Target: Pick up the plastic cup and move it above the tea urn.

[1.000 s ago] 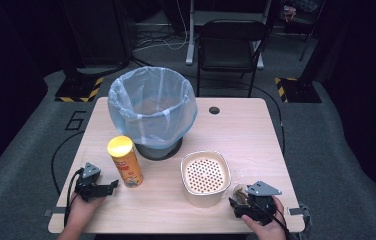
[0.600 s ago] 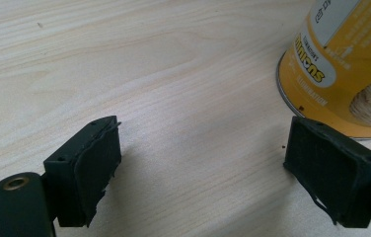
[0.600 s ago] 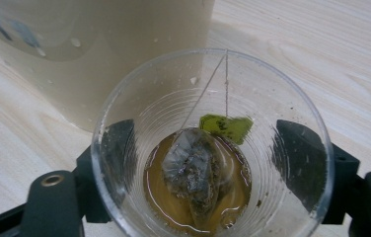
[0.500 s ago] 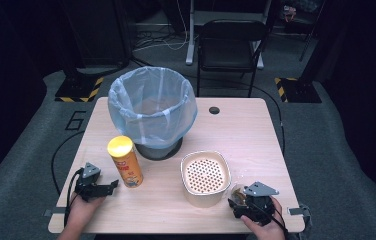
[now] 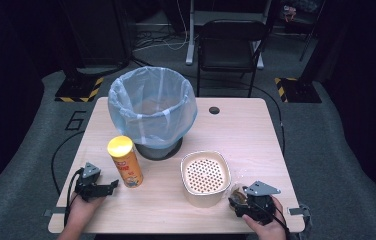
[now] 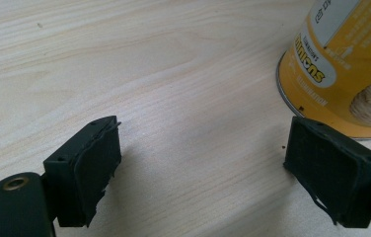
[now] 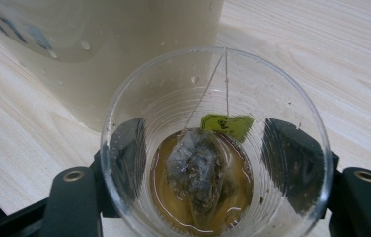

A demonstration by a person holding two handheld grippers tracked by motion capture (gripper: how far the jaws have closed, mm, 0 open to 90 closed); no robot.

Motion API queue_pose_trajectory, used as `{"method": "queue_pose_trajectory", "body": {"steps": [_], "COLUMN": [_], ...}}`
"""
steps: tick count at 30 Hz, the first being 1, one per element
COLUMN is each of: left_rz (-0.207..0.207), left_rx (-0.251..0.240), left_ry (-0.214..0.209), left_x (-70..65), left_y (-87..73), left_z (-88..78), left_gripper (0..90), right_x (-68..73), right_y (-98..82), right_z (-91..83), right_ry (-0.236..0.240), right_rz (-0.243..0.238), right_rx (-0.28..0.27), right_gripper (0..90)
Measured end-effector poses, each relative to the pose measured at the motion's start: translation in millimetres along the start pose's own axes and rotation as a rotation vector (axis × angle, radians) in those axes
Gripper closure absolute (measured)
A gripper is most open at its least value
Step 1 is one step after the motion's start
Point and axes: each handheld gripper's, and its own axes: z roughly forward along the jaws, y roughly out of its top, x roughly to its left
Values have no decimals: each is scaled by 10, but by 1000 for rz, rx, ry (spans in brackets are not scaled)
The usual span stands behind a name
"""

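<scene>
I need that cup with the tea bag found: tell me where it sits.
The clear plastic cup stands at the table's near right edge, just right of the cream strainer container, between the jaws of the right hand-held gripper.

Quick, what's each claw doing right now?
Left claw: open, holding nothing, beside the yellow can.
Right claw: jaws just been closing, either side of the clear cup with a tea bag; grip looks snug.

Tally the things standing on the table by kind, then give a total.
Bin lined with pale blue bag: 1
Yellow cylindrical snack can: 1
Cream square strainer tub: 1
Clear plastic cup with tea bag: 1
Total: 4
</scene>
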Motion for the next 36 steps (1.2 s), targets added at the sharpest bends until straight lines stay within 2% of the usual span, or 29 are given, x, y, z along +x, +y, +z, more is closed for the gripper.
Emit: {"method": "queue_pose_trajectory", "body": {"steps": [2,5,8,9,13,21,24,30,31,36], "left_rz": [1,-4,-4,1,1,-1,-3,-3,-4,-3], "left_rx": [0,-1,0,-1,1,-1,-2,-1,-1,-2], "left_ry": [0,-4,-3,-1,-2,-1,-2,-2,-4,0], "left_x": [1,-1,-1,2,2,0,-2,-2,-2,-2], "left_y": [0,0,1,1,2,1,0,0,0,0], "left_z": [0,3,2,2,0,2,3,2,3,2], "left_gripper": [136,136,136,136,136,136,136,136,136,136], "right_x": [11,18,-8,-10,-70,-296,-407,-581,-609,-686], "right_y": [1,9,24,35,81,264,387,615,650,781], "right_z": [-5,-8,-15,-20,-49,-114,-132,-127,-125,-62], "right_ry": [5,-1,15,15,16,14,15,29,38,64], "right_rz": [4,-20,-34,-23,-48,-59,-92,-108,-124,-124], "right_rx": [-3,3,3,1,-5,-3,2,-41,-43,-73], "right_gripper": [346,353,360,362,363,361,360,359,359,361]}}
